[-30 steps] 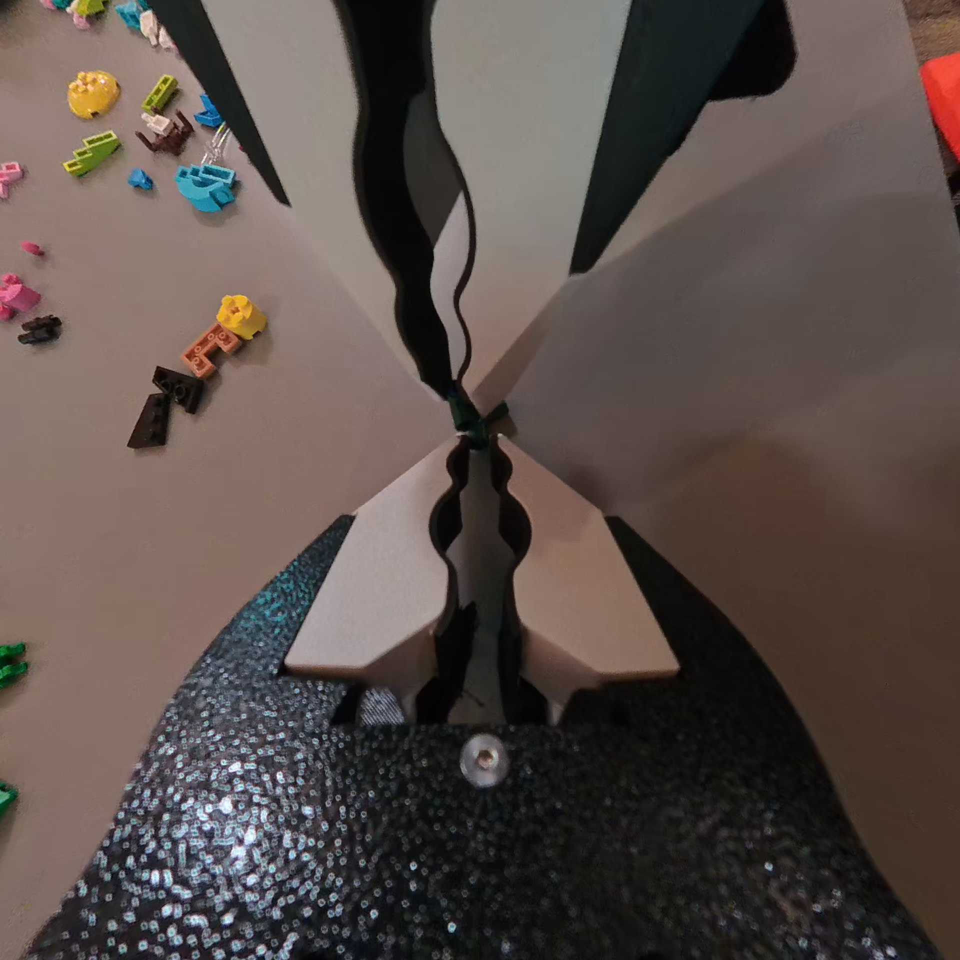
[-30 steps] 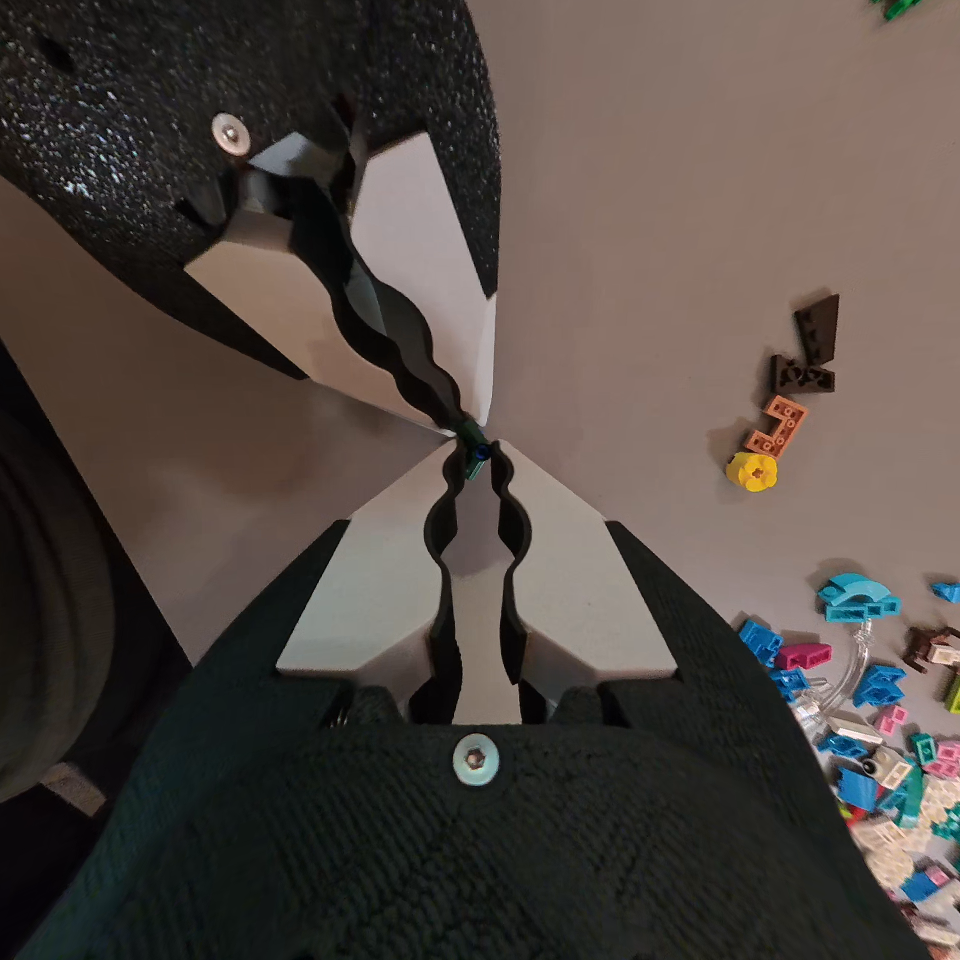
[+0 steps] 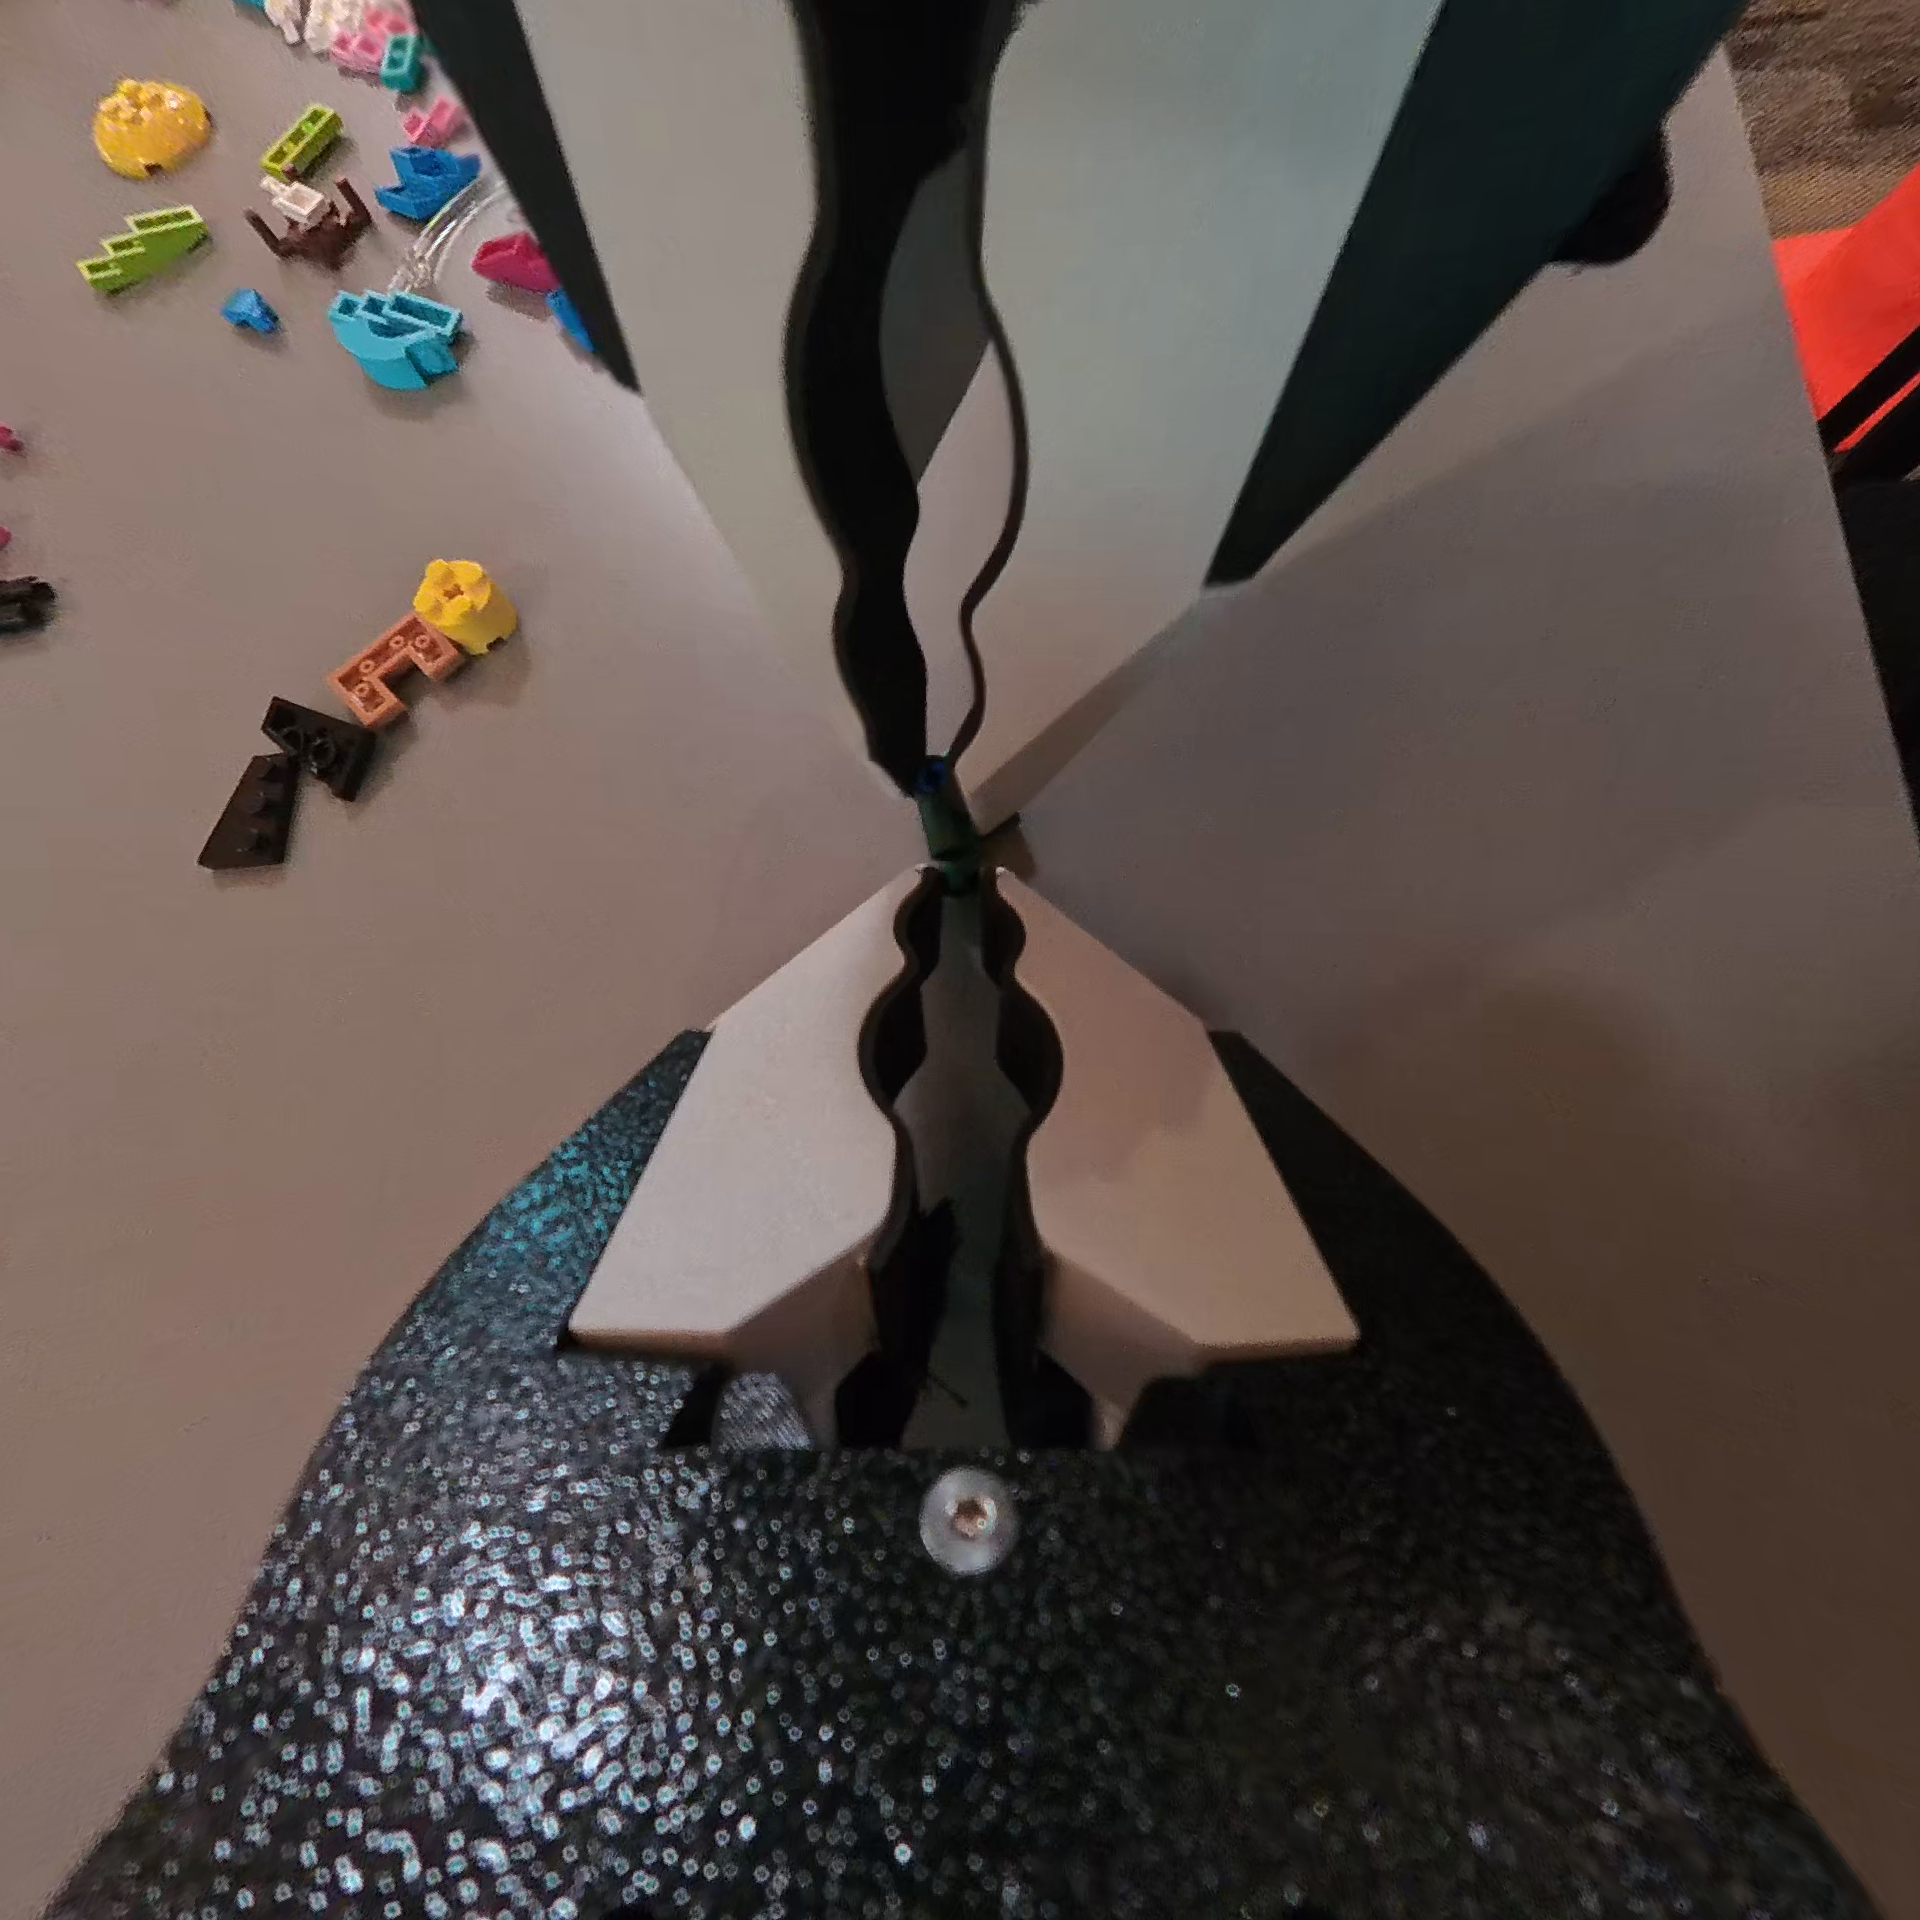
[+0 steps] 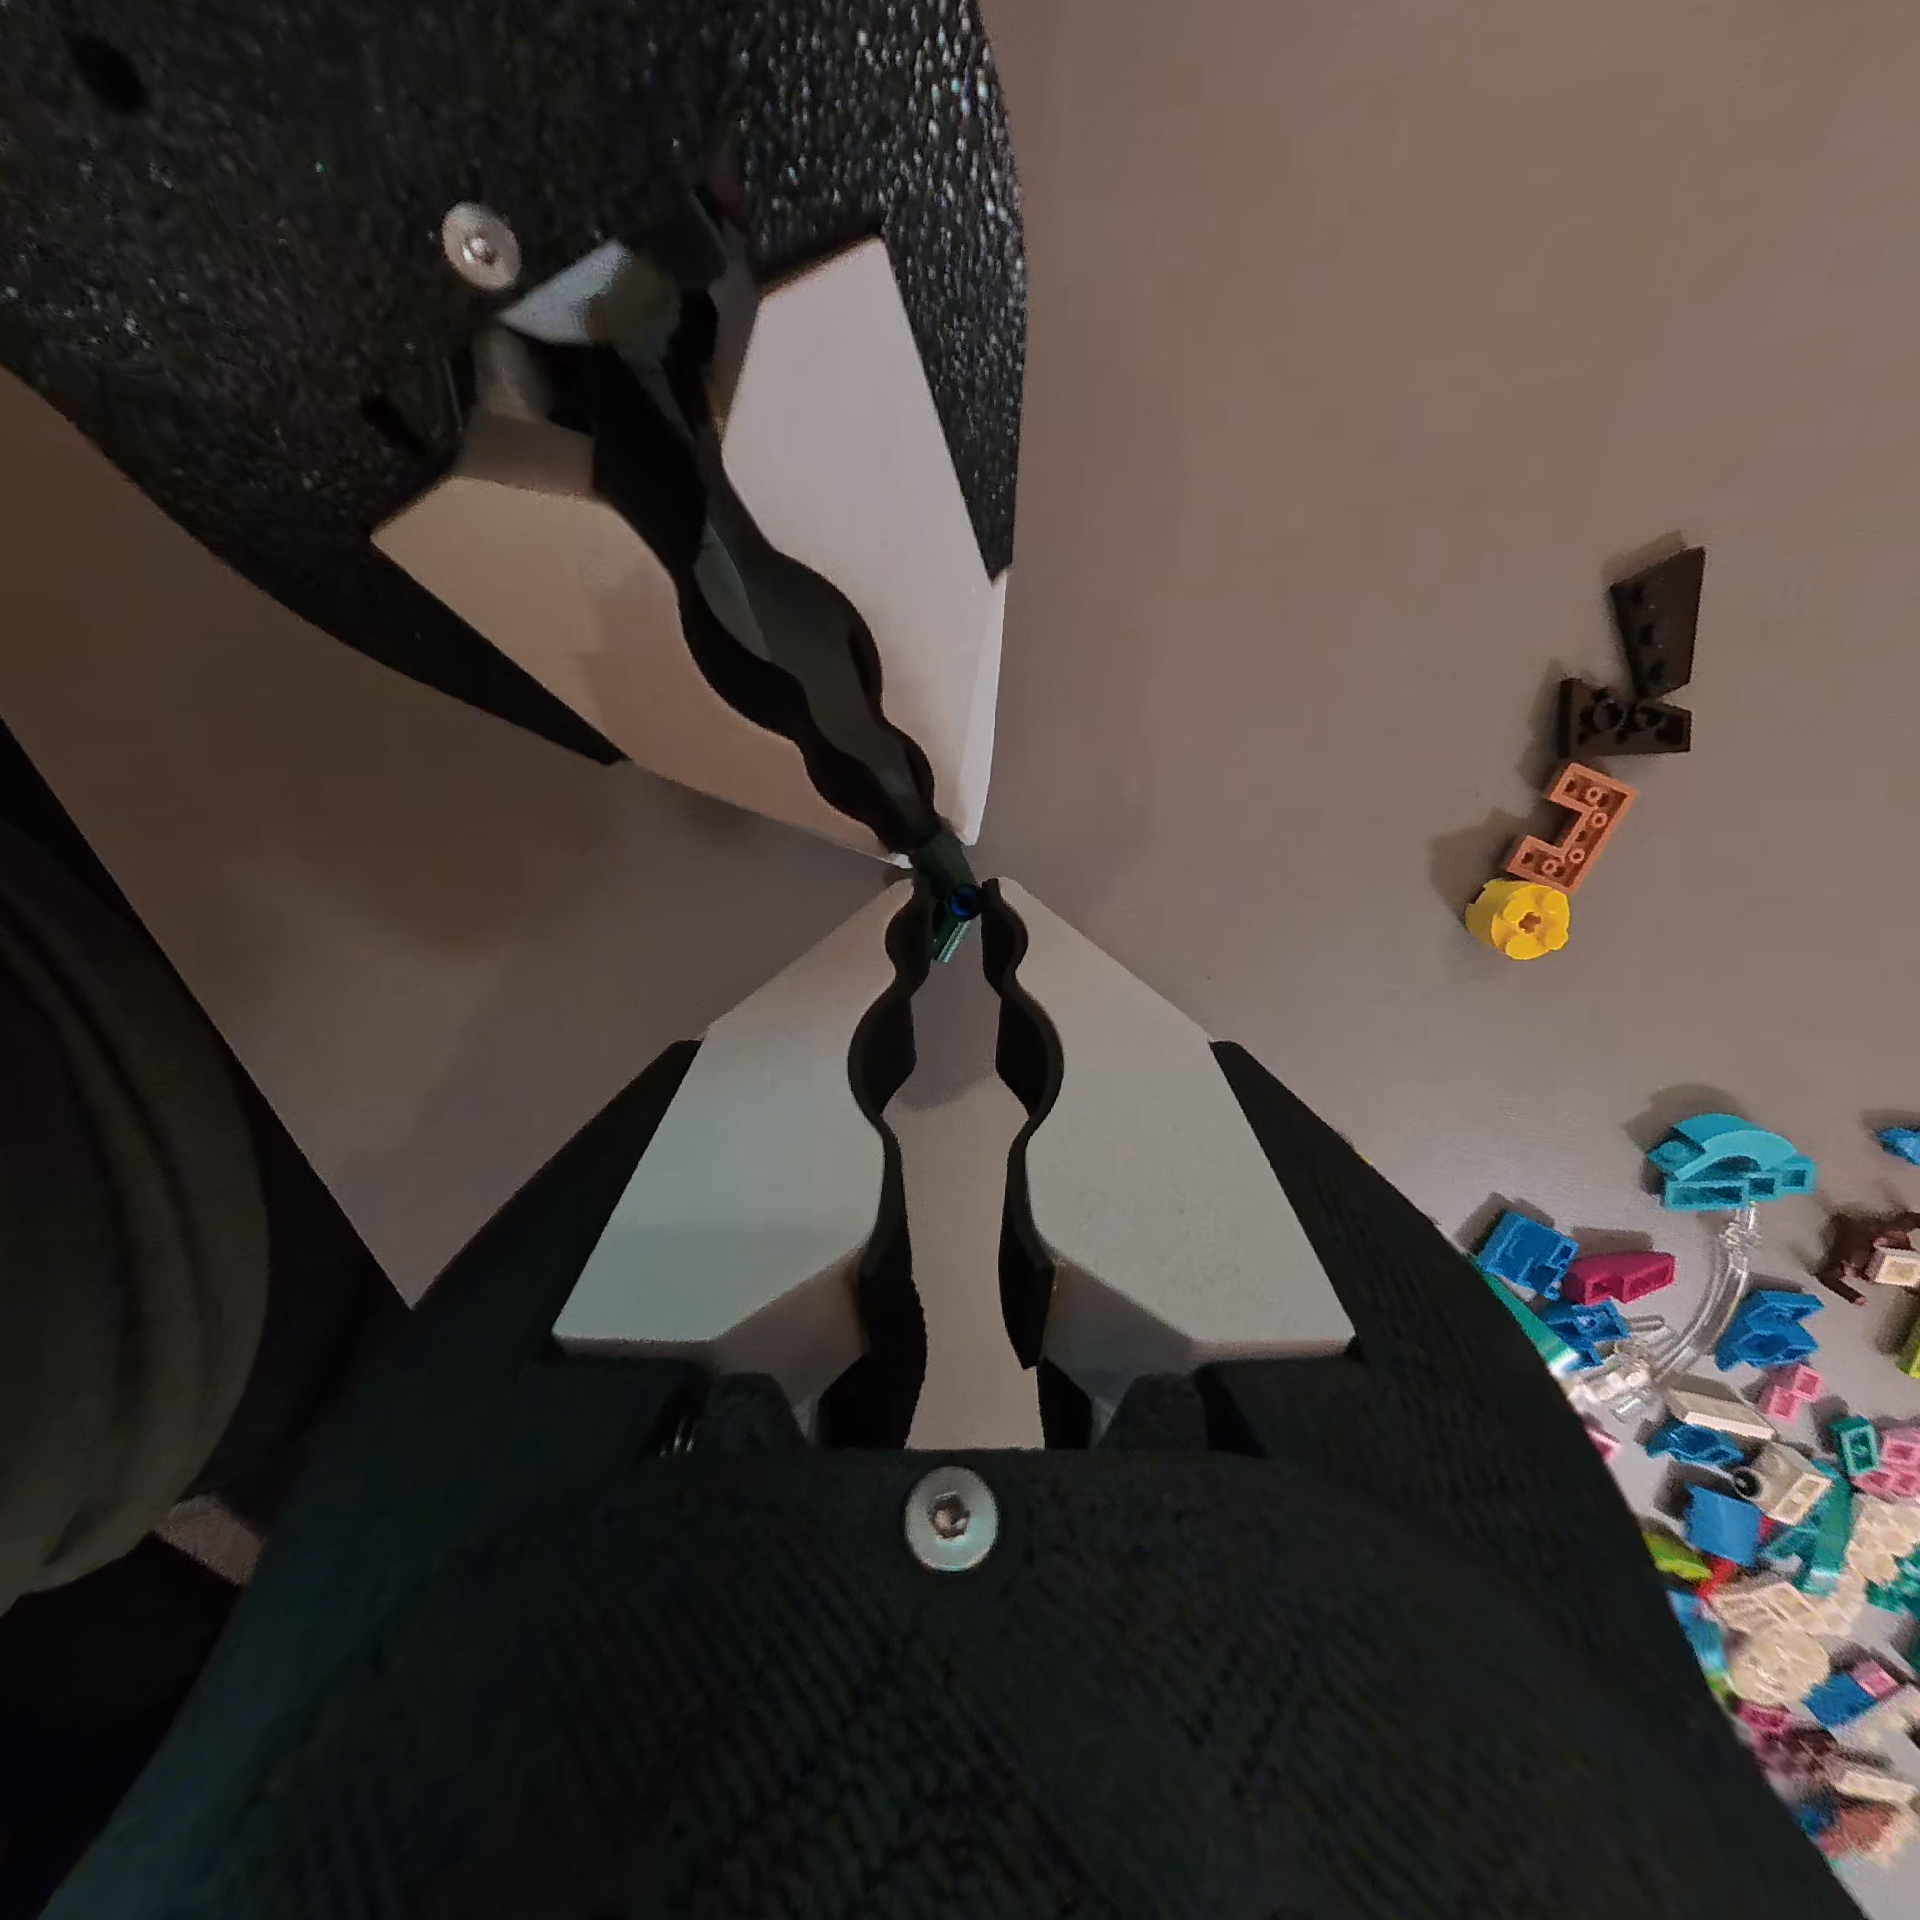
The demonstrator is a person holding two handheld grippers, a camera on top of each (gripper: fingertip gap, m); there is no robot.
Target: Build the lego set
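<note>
Left wrist view: the left gripper (image 3: 951, 873) is pinching a tiny dark green plastic lego piece (image 3: 945, 831), now showing a blue tip (image 3: 932, 774).

Right wrist view: the right gripper (image 4: 951, 899) is clamping the blue tip (image 4: 964, 902), seemingly joining both above the grey table (image 4: 1351, 416).

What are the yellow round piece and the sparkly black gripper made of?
The yellow round piece looks like hard, smooth plastic: bright even colour, crisp moulded stud. The left gripper body seems a rough, glittery plastic, perhaps printed: speckles catch the light.
</note>
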